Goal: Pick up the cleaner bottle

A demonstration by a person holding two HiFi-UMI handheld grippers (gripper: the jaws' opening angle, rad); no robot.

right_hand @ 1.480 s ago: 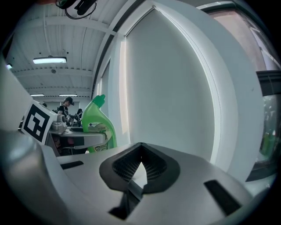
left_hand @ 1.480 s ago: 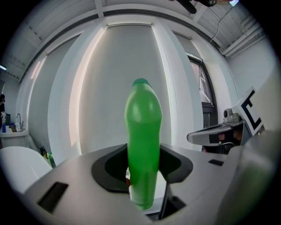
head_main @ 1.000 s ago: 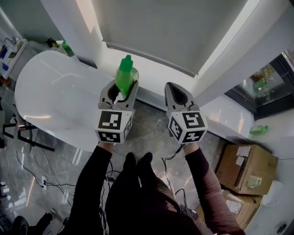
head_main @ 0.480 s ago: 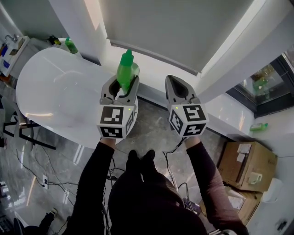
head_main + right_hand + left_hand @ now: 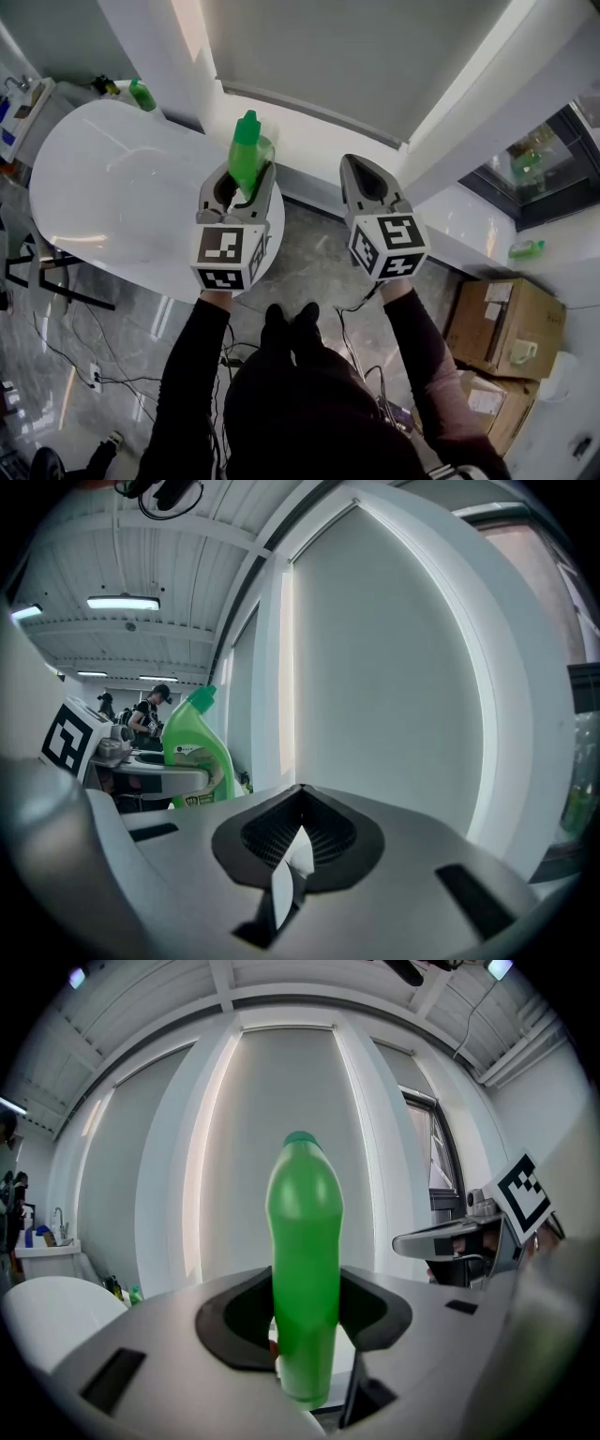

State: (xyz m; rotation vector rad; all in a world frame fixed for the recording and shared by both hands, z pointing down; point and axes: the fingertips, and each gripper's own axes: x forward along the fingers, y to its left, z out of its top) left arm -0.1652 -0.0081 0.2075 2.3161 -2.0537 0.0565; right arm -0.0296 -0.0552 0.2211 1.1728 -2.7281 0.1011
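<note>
Green plastic fills the gap of the left gripper (image 5: pixel 240 184): the cleaner bottle (image 5: pixel 246 150) stands upright between its two dark pads, which press on the body from either side, with the capped neck rising well above them. In the left gripper view the bottle's base hangs below the pads with nothing under it, so it looks lifted clear of any surface. In the head view it sits over the near edge of the white oval table (image 5: pixel 103 187), between that table and the window sill. The right gripper (image 5: pixel 362 180) is held beside the left one and apart from it; its jaws are brought together with nothing between them, and it takes no part in the hold. By this reading the pick-up itself is as good as done: the bottle is gripped and off its support. What is left seems only to hold it steady, since the grip sits low on a tall bottle that could tilt.
</note>
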